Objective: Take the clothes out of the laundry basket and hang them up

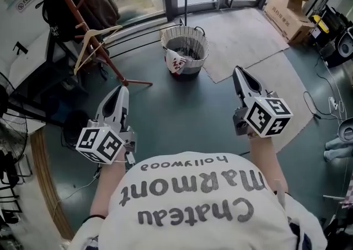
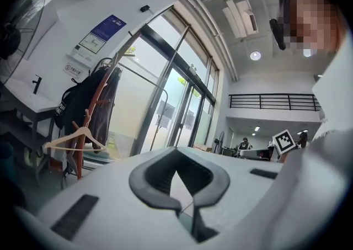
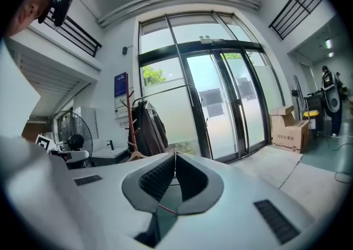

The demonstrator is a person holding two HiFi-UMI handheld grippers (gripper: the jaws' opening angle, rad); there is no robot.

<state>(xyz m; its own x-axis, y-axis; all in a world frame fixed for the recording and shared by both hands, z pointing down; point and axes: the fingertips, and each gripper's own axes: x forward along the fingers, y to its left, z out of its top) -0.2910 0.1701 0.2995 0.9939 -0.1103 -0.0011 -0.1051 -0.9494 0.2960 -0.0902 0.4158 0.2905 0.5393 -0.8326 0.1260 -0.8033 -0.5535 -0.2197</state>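
Facing the laundry basket (image 1: 197, 60) across the floor
Left gripper (image 1: 122, 90) and right gripper (image 1: 237, 70) aim toward it, fingers (image 3: 157, 178) pressed together, empty: no garment taken yet

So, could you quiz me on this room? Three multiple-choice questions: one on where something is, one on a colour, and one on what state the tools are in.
1. Where is the laundry basket?
A) on the floor, out in front
B) on a shelf
C) hung on a hook

2. What colour is the bare hanger on the coat rack?
A) blue
B) pale wood
C) black

3. How are the left tool and right tool?
A) both wide open
B) one grips a shirt
C) both shut and empty

Answers:
1 A: the head view shows it standing on the dark floor beyond both tools.
2 B: it shows light tan against the reddish coat rack.
3 C: each gripper view shows its jaws closed together with nothing between them.
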